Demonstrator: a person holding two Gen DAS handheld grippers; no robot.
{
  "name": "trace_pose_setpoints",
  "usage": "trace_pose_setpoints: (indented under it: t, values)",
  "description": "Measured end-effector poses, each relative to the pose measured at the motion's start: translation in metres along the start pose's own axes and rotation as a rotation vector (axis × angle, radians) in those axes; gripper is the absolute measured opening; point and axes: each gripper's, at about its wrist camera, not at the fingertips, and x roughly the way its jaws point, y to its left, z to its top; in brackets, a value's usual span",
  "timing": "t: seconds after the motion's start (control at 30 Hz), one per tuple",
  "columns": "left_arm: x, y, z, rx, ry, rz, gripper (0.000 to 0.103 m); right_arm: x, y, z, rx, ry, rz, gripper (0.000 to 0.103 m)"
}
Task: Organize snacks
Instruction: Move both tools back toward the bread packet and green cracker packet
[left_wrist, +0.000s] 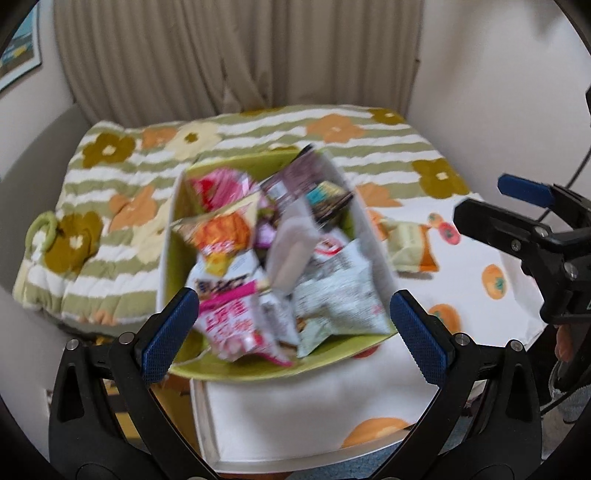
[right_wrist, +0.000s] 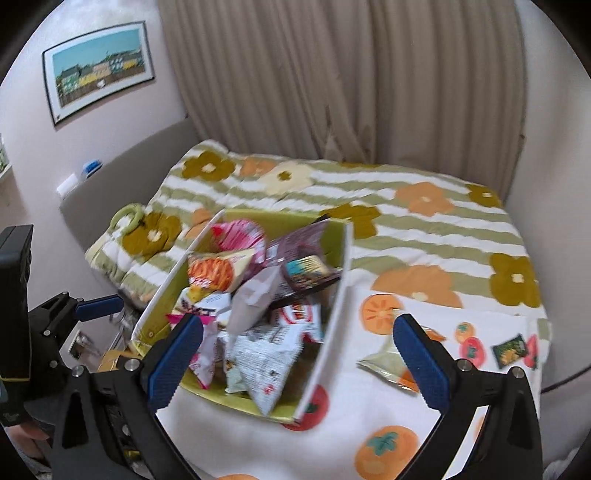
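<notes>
A white box with a green lining sits on the bed, full of several snack bags: pink, orange, dark purple and pale green ones. My left gripper is open and empty, just in front of the box's near edge. My right gripper is open and empty, over the box's right wall; it also shows in the left wrist view to the box's right. A pale green snack bag and a small dark green packet lie loose on the cloth right of the box.
The bed carries a green striped flower quilt and a white cloth with orange fruit prints. A beige curtain hangs behind. A framed picture hangs on the left wall.
</notes>
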Motion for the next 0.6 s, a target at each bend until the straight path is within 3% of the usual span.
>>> trace_pose_setpoints:
  t: [0.33,0.6]
  values:
    - [0.027,-0.077,0.035,0.057,-0.003,-0.113,0.102,-0.036,-0.077,-0.014,0.068,0.000,-0.129,0.102]
    - [0.089,-0.158,0.057,0.046,0.044,-0.120,0.103,-0.027,-0.172,-0.031,0.120,0.023,-0.205,0.102]
